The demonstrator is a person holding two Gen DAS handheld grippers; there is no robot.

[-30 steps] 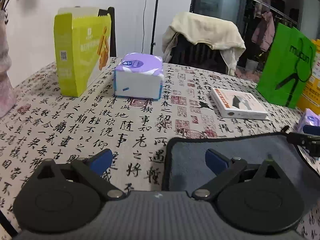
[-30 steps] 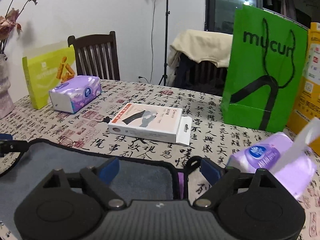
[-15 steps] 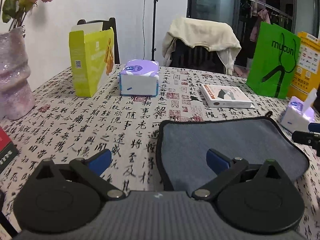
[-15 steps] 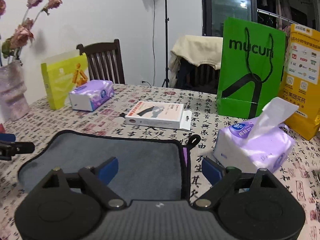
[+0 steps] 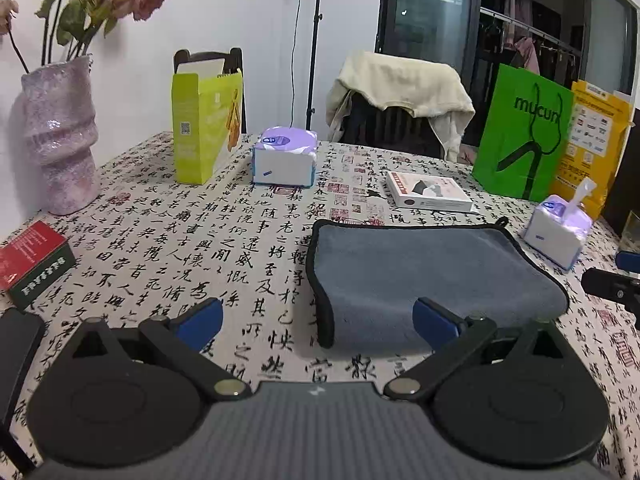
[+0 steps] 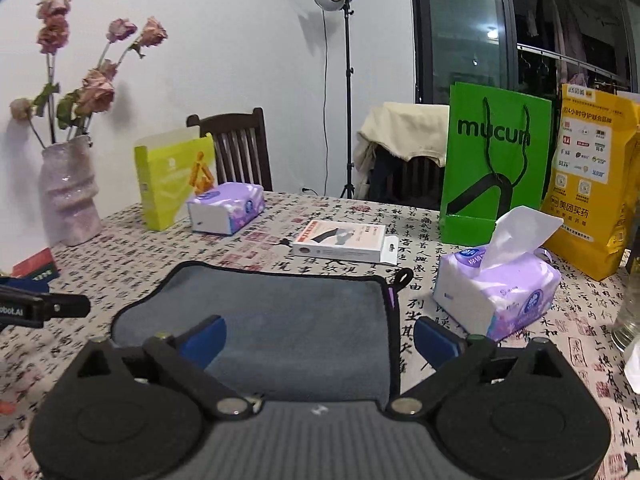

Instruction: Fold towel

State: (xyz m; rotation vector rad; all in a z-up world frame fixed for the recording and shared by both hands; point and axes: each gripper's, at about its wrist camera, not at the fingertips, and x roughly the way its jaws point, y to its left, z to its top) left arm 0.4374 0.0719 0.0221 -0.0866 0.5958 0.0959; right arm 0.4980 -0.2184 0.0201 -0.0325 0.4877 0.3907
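Note:
A grey towel (image 5: 432, 272) with black trim lies folded on the patterned tablecloth; it also shows in the right wrist view (image 6: 288, 320). My left gripper (image 5: 318, 322) is open and empty, held above the table near the towel's near left corner. My right gripper (image 6: 320, 338) is open and empty, above the towel's near right edge. The right gripper's tip shows at the right edge of the left wrist view (image 5: 612, 284). The left gripper's tip shows at the left edge of the right wrist view (image 6: 44, 306).
A tissue pack (image 6: 500, 292) sits right of the towel. A white flat box (image 5: 428, 192), a second tissue pack (image 5: 284, 158), a yellow-green carton (image 5: 204, 124), a green bag (image 5: 520, 132) and a yellow bag (image 6: 592, 176) stand behind. A pink vase (image 5: 60, 136) and red box (image 5: 32, 260) are left.
Both grippers have pulled back toward me and risen, away from the towel's far edge. The towel now lies folded and let go, with more of the table in view.

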